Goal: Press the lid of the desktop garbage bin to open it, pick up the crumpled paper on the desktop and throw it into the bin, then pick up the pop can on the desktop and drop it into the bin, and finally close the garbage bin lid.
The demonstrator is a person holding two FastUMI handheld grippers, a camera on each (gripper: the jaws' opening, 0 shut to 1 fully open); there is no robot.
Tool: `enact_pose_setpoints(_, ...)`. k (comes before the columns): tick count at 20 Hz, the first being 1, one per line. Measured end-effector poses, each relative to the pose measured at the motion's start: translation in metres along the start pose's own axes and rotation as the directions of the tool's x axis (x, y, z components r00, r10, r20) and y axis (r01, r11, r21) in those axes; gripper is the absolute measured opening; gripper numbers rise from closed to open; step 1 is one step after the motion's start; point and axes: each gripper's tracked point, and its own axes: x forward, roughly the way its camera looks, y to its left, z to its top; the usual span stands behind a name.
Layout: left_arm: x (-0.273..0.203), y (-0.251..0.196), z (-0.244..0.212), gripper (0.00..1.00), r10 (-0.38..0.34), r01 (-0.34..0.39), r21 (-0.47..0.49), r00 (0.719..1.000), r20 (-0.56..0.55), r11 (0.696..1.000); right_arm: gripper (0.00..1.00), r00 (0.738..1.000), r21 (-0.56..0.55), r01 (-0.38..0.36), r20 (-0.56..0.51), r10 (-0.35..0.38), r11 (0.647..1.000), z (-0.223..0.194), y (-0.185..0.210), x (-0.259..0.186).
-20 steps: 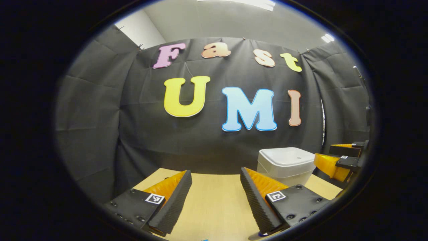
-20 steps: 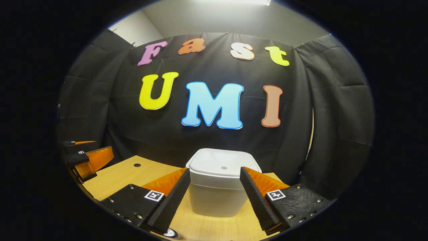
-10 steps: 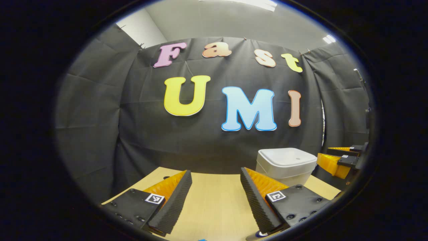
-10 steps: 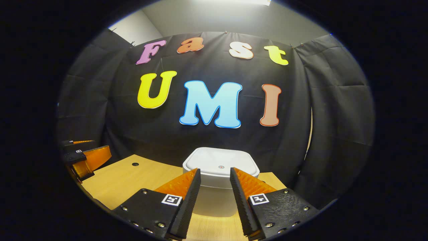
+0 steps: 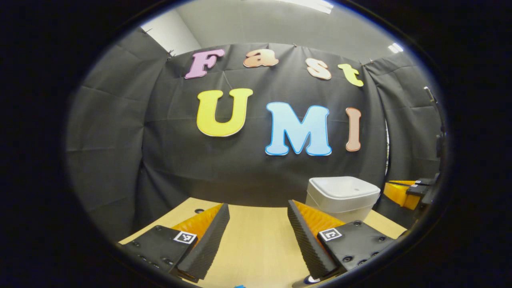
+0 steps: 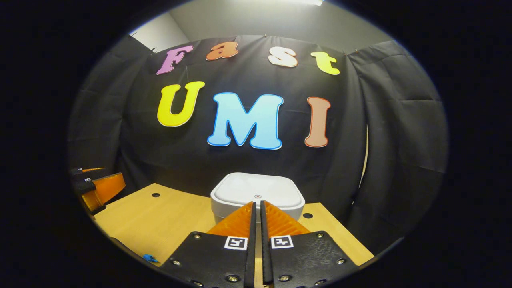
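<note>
- The bench [image 6: 160,220], a light wooden surface, is seen below both grippers; in the right gripper view more of its top is shown than a second ago, with two small round holes near its far edge.
- The garbage bin [image 6: 258,192], white with its lid down flat, is set at the far side of the bench against the black cloth wall. In the left gripper view it [image 5: 342,196] is placed to the right of centre, much as it was a second ago.
- The right gripper [image 6: 258,206] is pointed at the front edge of the bin lid. Its fingers, spread wide a second ago and half closed since, are now brought almost together with a thin slit between them, and nothing is held.
- The left gripper [image 5: 258,212] is held over bare bench, its fingers spread wide and empty, unchanged from the earlier frames.
- A small blue scrap [image 6: 150,258] is seen at the near left edge of the bench; what it is cannot be told.
</note>
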Motion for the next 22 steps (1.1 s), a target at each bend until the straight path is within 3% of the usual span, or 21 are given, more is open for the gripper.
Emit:
enact_pose_setpoints(5,0.002,0.001,-0.003,0.99,0.002,-0.002,-0.001,1.0,-0.005,1.0,0.0,1.0,0.0,-0.014,0.005,0.014,1.0,0.001,0.003,0.0)
enact_pose_setpoints(9,0.002,0.004,-0.004,0.95,0.011,-0.011,0.001,1.0,-0.009,1.0,0.0,1.0,-0.037,-0.016,0.003,0.016,0.999,0.004,0.003,0.015)
enact_pose_setpoints(12,0.002,0.007,-0.006,0.98,0.02,-0.019,0.015,1.0,-0.011,1.0,0.0,1.0,-0.051,-0.013,0.01,0.013,0.999,0.007,-0.002,0.032)
enact_pose_setpoints(22,0.003,0.027,-0.014,0.95,0.07,-0.07,0.007,0.997,-0.031,0.998,0.0,0.998,0.022,0.01,-0.064,-0.009,1.0,-0.011,-0.021,0.081)
